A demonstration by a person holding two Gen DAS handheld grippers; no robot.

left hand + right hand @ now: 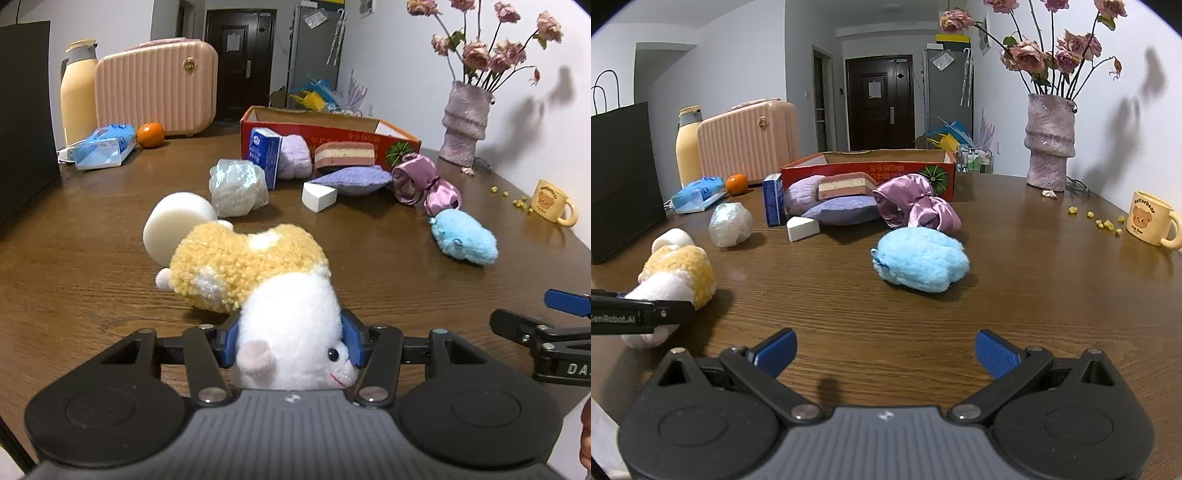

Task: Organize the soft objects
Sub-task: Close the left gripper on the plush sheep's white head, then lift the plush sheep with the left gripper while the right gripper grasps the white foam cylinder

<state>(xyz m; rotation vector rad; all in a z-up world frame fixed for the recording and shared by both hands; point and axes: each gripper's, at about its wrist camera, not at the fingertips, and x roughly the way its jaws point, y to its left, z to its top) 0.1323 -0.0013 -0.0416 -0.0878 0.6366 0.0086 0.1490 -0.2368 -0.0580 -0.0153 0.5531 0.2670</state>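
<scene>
left wrist: left gripper (291,347) pinching yellow-and-white fluffy plush hamster (258,288); white foam cylinder (173,225) touching behind
right wrist: right gripper (884,352) spread, empty; blue fuzzy plush toy (919,258) ahead

Left claw (291,341) up close: black linkage arms, silver screws at the pivots, blue ribbed pads on the fingers (352,341). A grey ribbed housing sits behind, flanked by two round black discs, with a small white logo in the middle. Right claw (884,352) is the same build: black arms, blue pads, grey ribbed body. White lettering runs along each claw's black side arm.
</scene>
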